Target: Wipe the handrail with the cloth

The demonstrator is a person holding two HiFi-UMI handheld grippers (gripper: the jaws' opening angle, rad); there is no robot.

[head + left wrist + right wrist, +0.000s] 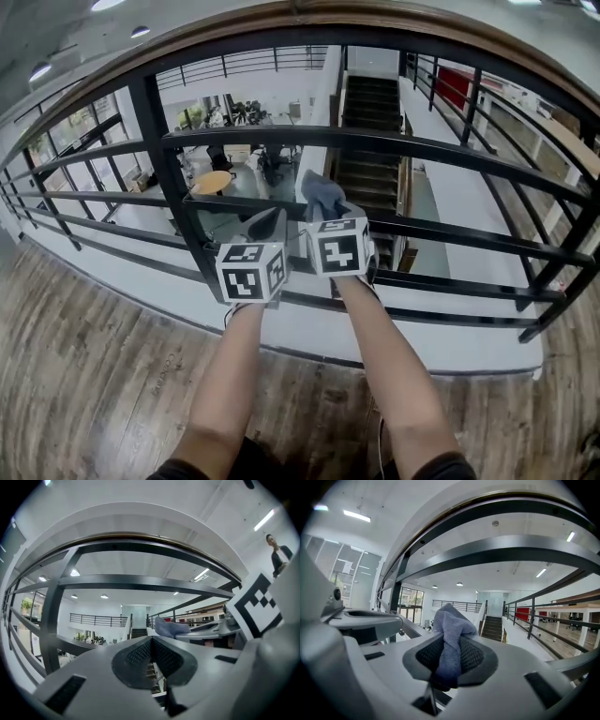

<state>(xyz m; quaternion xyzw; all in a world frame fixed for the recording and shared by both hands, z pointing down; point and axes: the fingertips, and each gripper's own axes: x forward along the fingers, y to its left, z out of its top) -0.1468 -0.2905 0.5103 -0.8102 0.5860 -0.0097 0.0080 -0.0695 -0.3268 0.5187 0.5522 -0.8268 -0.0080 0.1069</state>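
A blue-grey cloth is bunched upright between the jaws of my right gripper, which is shut on it. The wooden-topped handrail curves overhead, well above the cloth. My left gripper hangs beside the right one at about the same height, jaws shut with nothing between them. Both grippers point through the black metal bars of the railing.
A black upright post stands left of the left gripper. Beyond the railing is a drop to a lower floor with desks and a staircase. Wooden flooring lies underfoot. A person stands at the right.
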